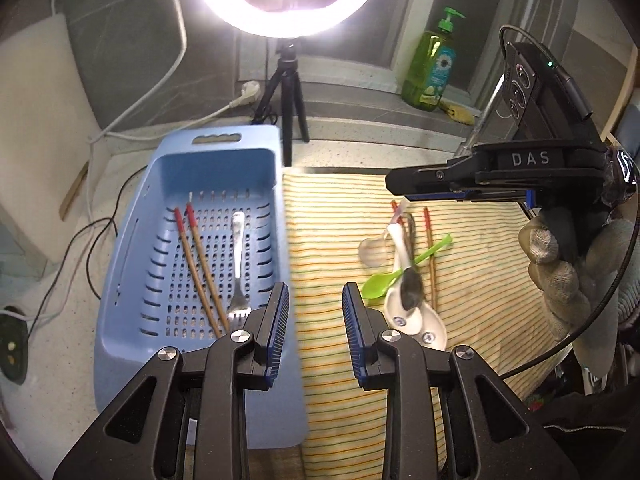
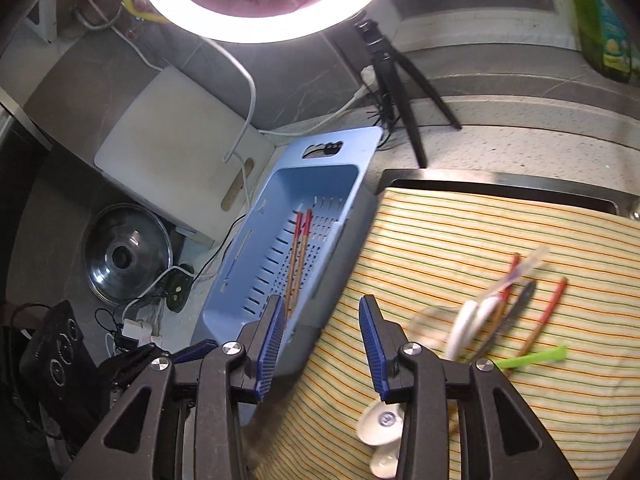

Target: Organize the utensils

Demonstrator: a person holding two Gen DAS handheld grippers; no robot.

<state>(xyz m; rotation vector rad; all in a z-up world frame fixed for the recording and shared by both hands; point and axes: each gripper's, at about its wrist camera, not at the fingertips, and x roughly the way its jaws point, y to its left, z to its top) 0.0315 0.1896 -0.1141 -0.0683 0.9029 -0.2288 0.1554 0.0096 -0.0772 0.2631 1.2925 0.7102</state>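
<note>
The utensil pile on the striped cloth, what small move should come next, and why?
Probably lower the right gripper onto the green spoon and close on it. Both grippers are empty with fingers apart, the blue basket already holds two chopsticks and a fork, and the green spoon lies on top of the pile.

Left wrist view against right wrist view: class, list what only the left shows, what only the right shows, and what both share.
Only the left wrist view shows the fork lying in the blue basket, the gloved hand holding the right gripper, and the whole green soap bottle.

Only the right wrist view shows the glass pot lid and the black device with round dials.

Both show the basket with two red-tipped chopsticks, the striped cloth with the green spoon and white spoons, and the ring light.
</note>
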